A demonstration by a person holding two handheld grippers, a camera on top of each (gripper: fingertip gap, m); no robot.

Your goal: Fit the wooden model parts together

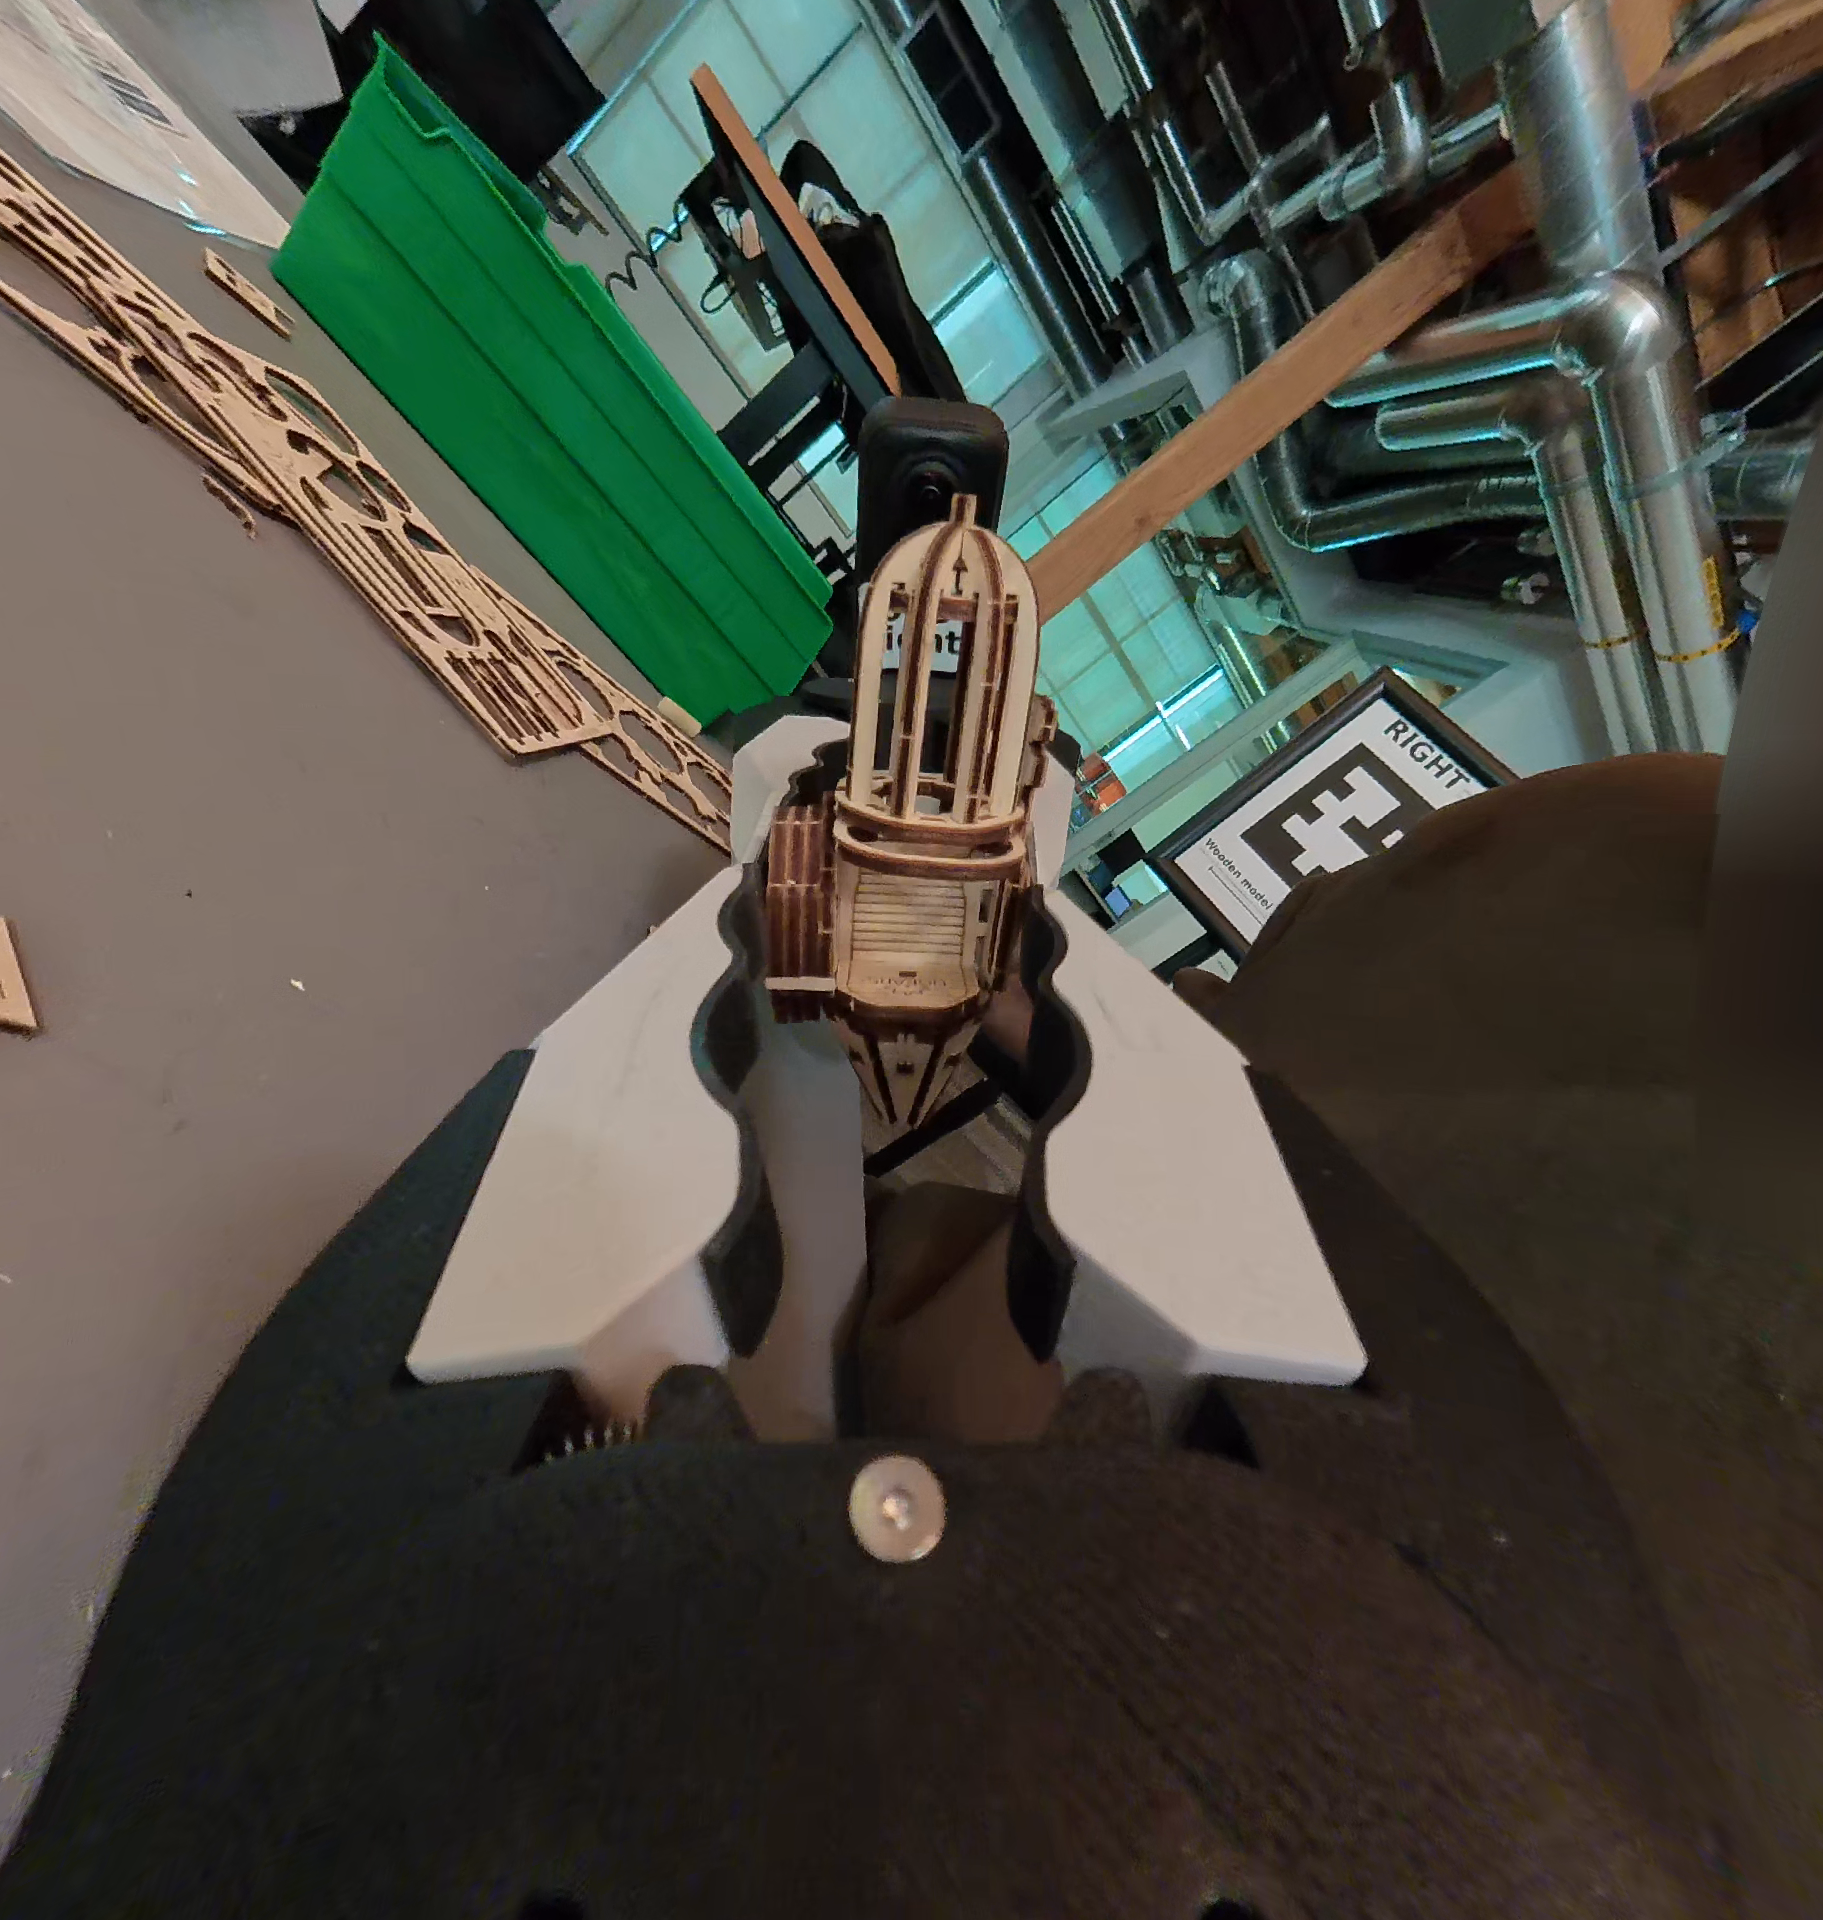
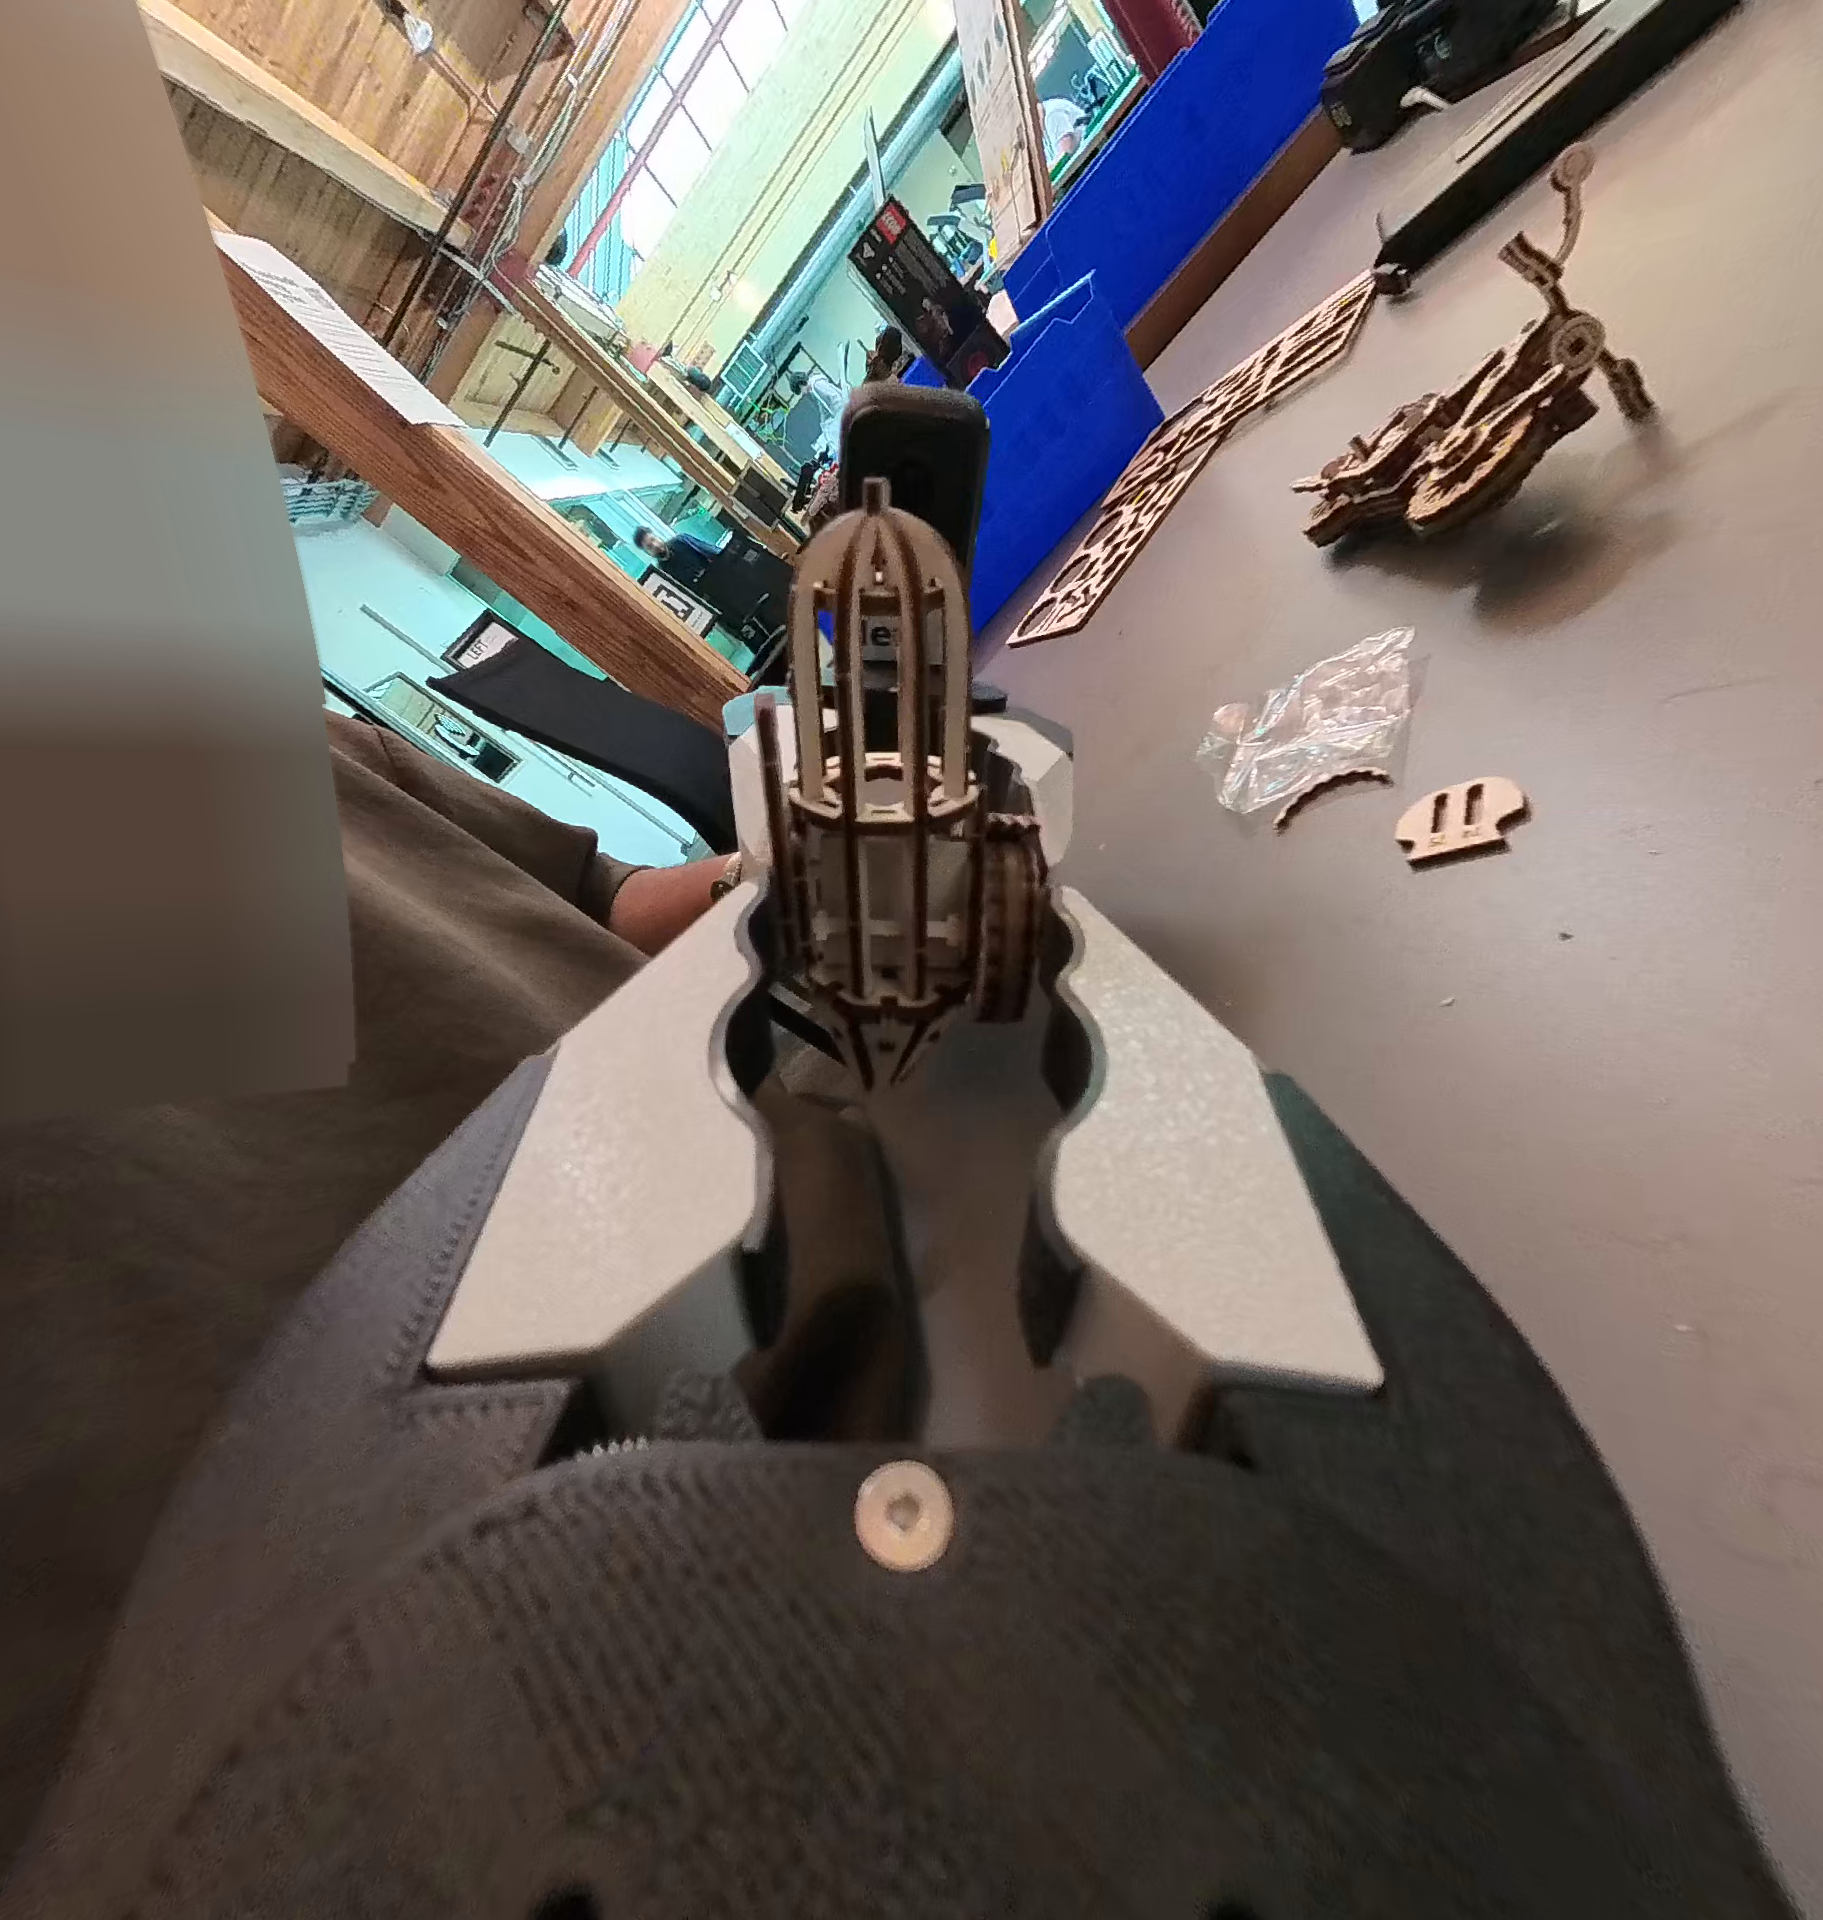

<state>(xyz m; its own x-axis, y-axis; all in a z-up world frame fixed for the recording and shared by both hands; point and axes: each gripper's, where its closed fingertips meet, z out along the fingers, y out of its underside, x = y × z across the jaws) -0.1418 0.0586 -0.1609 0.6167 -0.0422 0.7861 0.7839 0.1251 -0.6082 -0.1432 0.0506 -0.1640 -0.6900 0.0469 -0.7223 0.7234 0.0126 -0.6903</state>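
A pale wooden model piece [image 1: 928, 831] with a domed cage top and a ribbed side wheel is held in the air between both grippers, which face each other. My left gripper [image 1: 891, 914] is shut on its lower body. My right gripper [image 2: 902, 925] is shut on the same piece [image 2: 886, 831] from the opposite side. The right gripper's white fingers [image 1: 772, 774] and black camera [image 1: 933, 468] show behind the piece in the left wrist view. The left gripper's finger [image 2: 1047, 774] shows behind it in the right wrist view.
Cut-out wooden sheets [image 1: 263, 436] and a green bin [image 1: 533, 416] lie on the grey table. In the right wrist view the table holds a partly built wooden model [image 2: 1468, 436], another sheet [image 2: 1198, 447], a plastic bag [image 2: 1312, 717], a small slotted part [image 2: 1458, 821] and a blue bin [image 2: 1073, 416]. Only a small space, under 4 cm, lies between the two pairs of fingers.
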